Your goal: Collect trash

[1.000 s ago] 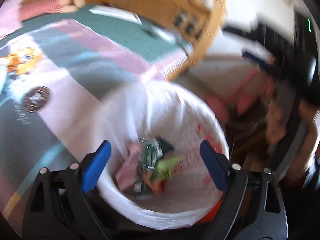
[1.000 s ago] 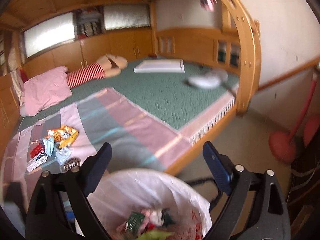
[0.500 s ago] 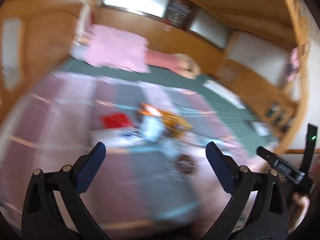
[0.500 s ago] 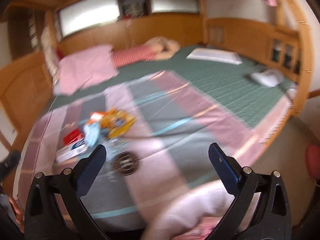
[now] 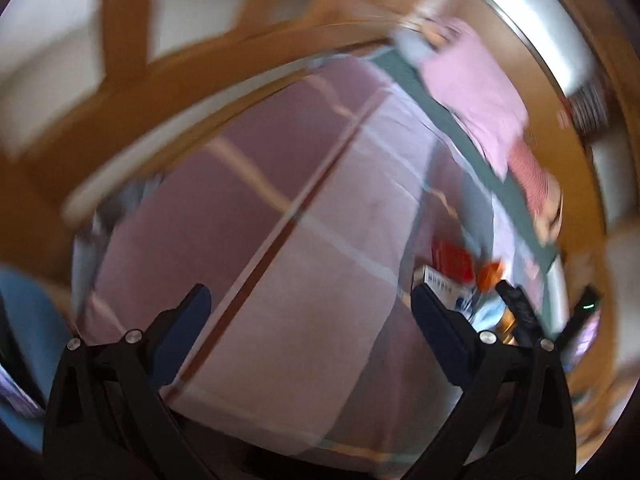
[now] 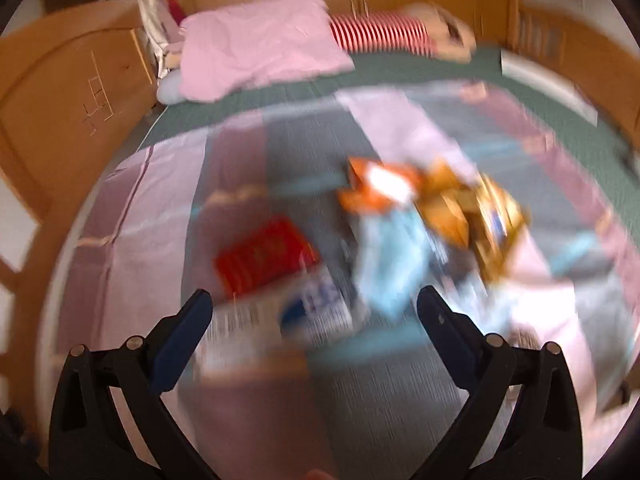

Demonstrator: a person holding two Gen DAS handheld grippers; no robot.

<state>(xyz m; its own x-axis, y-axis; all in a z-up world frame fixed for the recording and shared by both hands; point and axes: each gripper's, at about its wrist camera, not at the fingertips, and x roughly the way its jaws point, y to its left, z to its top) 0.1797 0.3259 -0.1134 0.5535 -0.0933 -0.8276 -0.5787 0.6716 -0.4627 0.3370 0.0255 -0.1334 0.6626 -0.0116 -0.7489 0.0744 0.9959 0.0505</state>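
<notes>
Right wrist view: right claw [image 6: 310, 312] spread wide over the bed, nothing between its blue pads [image 6: 180, 336], hanging above a small heap of trash on the striped blanket [image 6: 132, 216]. Red flat packet [image 6: 266, 254] lying left of centre, just ahead of the left pad; white-and-blue box [image 6: 316, 308] right below it, touching or nearly so — blur hides which. Light blue wrapper [image 6: 394, 264] crumpled beside the box, with an orange packet [image 6: 376, 190] just behind it and a yellow-brown snack bag [image 6: 476, 216] to the right, all bunched close together. Further back, pink pillow [image 6: 260, 48] on the green mattress cover [image 6: 400, 72], a red-and-white striped cushion [image 6: 380, 32] next to it, wooden headboard [image 6: 68, 100] at left.

Left wrist view, heavily smeared: left claw [image 5: 306, 312] also gaping wide and holding nothing, tilted over a bare stretch of the same pink and mauve blanket. Trash heap off to the right edge, just past the right pad [image 5: 434, 320] — only a red patch, a bit of orange and part of the white-and-blue box made out there. Dark tip of the right claw visible beside that heap, near the lower right. Pink pillow and striped cushion stretched along the upper right; wooden frame curving across the top left.
</notes>
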